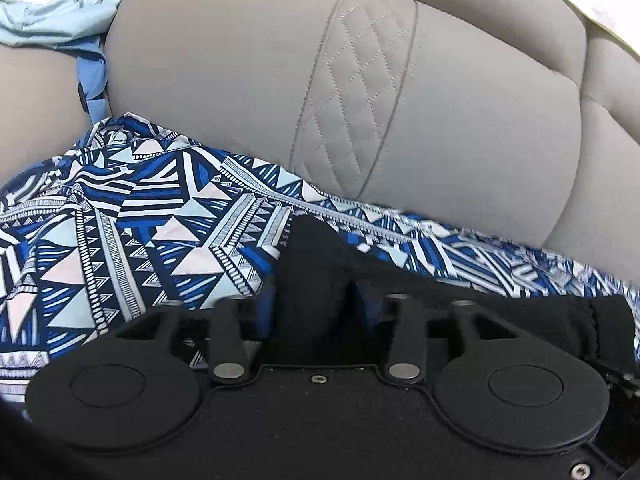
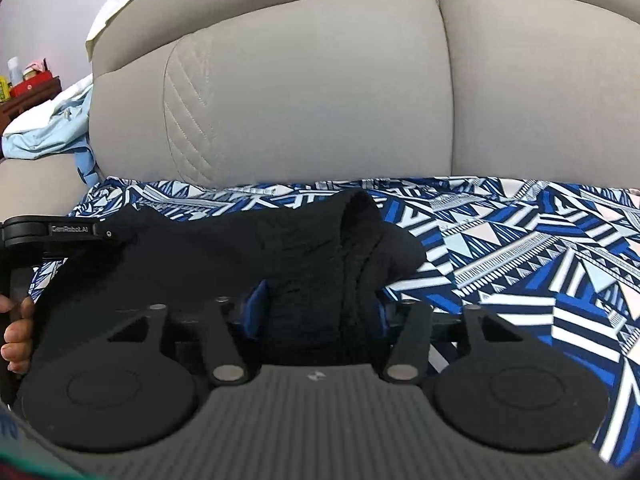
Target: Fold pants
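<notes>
Black pants bunched on the patterned cloth, in front of the sofa backrest

Your sofa backrest (image 2: 304, 92) walls off the far side; open room lies only along the blue patterned cloth (image 2: 520, 248) before it. The black pants (image 2: 248, 248) sit bunched on that cloth, running into both tools. Left tool (image 1: 316, 300) and right tool (image 2: 320, 304) have fabric between parted fingers; whether they pinch it, I cannot tell. Pulling now risks dragging the cloth along.

A grey sofa (image 2: 312, 92) with quilted stitching fills the view. At its left edge, a pale wall (image 2: 52, 8) and what may be a dark wooden cabinet (image 2: 24, 100).
</notes>
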`<state>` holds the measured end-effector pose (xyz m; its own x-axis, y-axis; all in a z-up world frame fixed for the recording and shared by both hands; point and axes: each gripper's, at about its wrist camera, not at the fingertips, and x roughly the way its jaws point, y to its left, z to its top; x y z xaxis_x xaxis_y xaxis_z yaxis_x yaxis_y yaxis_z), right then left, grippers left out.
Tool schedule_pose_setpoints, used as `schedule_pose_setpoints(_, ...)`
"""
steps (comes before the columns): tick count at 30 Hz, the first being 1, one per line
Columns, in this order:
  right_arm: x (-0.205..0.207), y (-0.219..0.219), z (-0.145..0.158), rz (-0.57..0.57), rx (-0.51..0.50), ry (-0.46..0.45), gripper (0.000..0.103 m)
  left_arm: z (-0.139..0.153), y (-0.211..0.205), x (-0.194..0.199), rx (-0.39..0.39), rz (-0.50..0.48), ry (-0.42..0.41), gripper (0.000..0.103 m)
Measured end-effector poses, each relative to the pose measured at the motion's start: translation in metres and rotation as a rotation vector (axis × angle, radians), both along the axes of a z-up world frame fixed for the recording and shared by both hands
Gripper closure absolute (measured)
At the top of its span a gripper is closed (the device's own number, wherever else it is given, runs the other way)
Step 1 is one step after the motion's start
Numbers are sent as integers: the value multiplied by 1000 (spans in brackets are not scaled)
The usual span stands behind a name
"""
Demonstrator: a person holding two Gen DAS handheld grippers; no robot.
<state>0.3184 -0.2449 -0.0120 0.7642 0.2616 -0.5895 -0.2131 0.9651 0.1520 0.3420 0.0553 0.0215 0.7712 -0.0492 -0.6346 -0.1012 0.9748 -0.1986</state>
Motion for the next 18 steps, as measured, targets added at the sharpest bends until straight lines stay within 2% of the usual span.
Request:
schedule_pose_setpoints(1,-2,-2,1,-9,6,4,32,2,-4,-4,31,-10,3,33)
schedule_pose_setpoints(2,-5,-5,2,-20,17,11,32,4,-9,-10,66,-20,2,23)
schedule_pose_setpoints(3,-8,-7,4,-27,29,19,32,5,-13,-17,87,-33,-3,20)
schedule_pose_setpoints(7,-33,-11,10,-44,1,10,28,12,-29,-48,135,-97,-20,16)
schedule_pose_setpoints(11,-64,-12,18,-66,-57,-5,25,15,-37,-82,129,-137,-20,12)
schedule_pose_setpoints(15,-93,-14,14,-67,-95,2,21,18,-41,-115,144,-155,-5,11)
schedule_pose_setpoints(18,-119,-19,14,-68,-111,-11,19,22,-42,-142,132,-161,-7,7)
